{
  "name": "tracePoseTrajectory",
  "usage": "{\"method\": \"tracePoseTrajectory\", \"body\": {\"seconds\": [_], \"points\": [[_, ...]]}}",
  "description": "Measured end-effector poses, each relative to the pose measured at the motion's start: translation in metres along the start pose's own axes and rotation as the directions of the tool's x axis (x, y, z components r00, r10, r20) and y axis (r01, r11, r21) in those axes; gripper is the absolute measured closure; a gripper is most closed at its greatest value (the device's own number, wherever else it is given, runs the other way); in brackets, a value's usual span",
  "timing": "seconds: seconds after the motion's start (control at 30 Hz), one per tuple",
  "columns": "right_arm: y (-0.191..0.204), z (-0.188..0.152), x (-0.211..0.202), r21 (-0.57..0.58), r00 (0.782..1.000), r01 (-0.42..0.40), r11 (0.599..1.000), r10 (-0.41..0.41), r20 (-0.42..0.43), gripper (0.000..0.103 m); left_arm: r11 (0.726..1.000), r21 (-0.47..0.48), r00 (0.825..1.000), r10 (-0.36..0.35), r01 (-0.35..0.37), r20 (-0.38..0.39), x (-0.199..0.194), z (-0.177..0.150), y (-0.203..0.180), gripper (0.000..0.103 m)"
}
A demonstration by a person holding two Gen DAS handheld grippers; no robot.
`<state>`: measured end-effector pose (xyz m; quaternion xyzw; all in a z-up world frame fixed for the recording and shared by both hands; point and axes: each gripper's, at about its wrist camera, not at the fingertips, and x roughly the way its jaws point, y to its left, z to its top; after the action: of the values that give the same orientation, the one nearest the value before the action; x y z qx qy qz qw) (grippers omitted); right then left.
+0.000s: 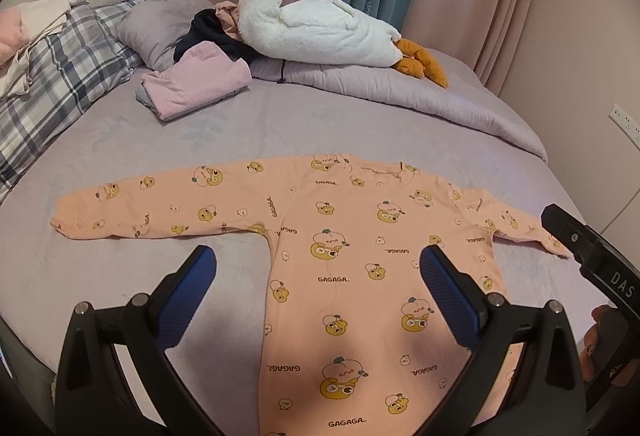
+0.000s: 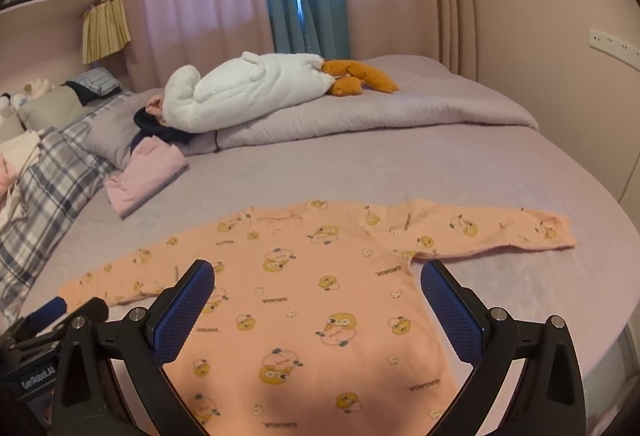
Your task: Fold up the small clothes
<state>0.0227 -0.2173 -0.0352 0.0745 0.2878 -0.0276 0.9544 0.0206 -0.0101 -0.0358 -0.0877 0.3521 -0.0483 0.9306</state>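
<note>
Peach shirt [image 1: 360, 256], printed with cartoon figures, is laid flat on the lilac bed sheet [image 1: 100, 284] near the front edge; both sleeves are stretched straight out to the sides and the body is spread smooth; no fold is seen in it yet, so the folding itself is judged entirely ahead. Left gripper [image 1: 318, 268] is held spread above the shirt's body, nothing pinched; right gripper [image 2: 318, 284] is likewise held wide apart over the same garment, nothing between its pads. A folded pink garment [image 1: 196, 84] is seen farther back near the pillows, possibly finished work; sleeves inward is judged the likely first fold.
</note>
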Motion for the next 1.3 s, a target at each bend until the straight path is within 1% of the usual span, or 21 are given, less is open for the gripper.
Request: {"method": "tracePoseTrajectory", "body": {"seconds": [0.3,0.5,0.6,0.73,0.8,0.9,0.97,1.03,1.1,1.13,1.17,1.23,1.3], "points": [[-0.01,-0.005,0.005,0.031,1.0,0.02,0.999,-0.02,-0.012,0.001,1.0,0.008,1.0,0.001,-0.001,-0.022,0.011,-0.007,0.001,0.001],[-0.021,-0.009,0.007,0.059,1.0,0.017,0.998,-0.016,-0.014,0.001,0.999,0.026,0.999,0.038,-0.037,-0.027,0.018,-0.008,-0.006,0.001],[-0.03,-0.01,0.007,0.078,1.0,0.015,0.997,-0.014,-0.016,0.001,0.997,0.039,0.997,0.061,-0.059,-0.041,0.023,-0.008,-0.012,0.001],[-0.047,-0.009,0.008,0.118,1.0,0.014,0.993,-0.012,-0.013,0.001,0.995,0.053,0.996,0.082,-0.08,-0.038,0.028,-0.006,-0.02,0.001],[-0.06,-0.009,0.009,0.143,1.0,0.006,0.99,-0.004,-0.013,0.001,0.995,0.056,0.995,0.084,-0.082,-0.045,0.031,-0.003,-0.025,0.001],[-0.083,-0.006,0.011,0.192,1.0,-0.016,0.981,0.019,-0.012,0.001,0.989,0.091,0.991,0.122,-0.118,-0.046,0.037,0.003,-0.04,0.001],[-0.105,-0.002,0.012,0.262,0.998,-0.059,0.963,0.063,-0.009,0.001,0.98,0.135,0.988,0.152,-0.147,-0.027,0.04,0.007,-0.055,0.001],[-0.124,0.001,0.013,0.319,0.997,-0.073,0.945,0.079,-0.006,0.001,0.975,0.16,0.988,0.157,-0.152,-0.014,0.043,0.01,-0.068,0.001],[-0.146,0.004,0.013,0.36,0.999,-0.042,0.932,0.046,-0.002,0.001,0.976,0.171,0.99,0.138,-0.134,-0.01,0.045,0.011,-0.078,0.0],[-0.16,0.005,0.014,0.375,1.0,-0.003,0.927,0.004,-0.001,0.001,0.977,0.177,0.992,0.122,-0.117,-0.017,0.049,0.011,-0.084,0.0],[-0.169,0.006,0.015,0.386,1.0,0.018,0.922,-0.018,-0.004,0.001,0.977,0.183,0.993,0.114,-0.107,-0.026,0.052,0.01,-0.089,0.0],[-0.191,0.006,0.02,0.423,0.999,0.038,0.905,-0.036,-0.014,0.001,0.975,0.201,0.993,0.103,-0.091,-0.051,0.061,0.008,-0.099,0.0],[-0.211,0.005,0.026,0.467,0.998,0.054,0.883,-0.041,-0.038,0.006,0.973,0.216,0.992,0.098,-0.079,-0.077,0.071,0.003,-0.109,0.0]]}}
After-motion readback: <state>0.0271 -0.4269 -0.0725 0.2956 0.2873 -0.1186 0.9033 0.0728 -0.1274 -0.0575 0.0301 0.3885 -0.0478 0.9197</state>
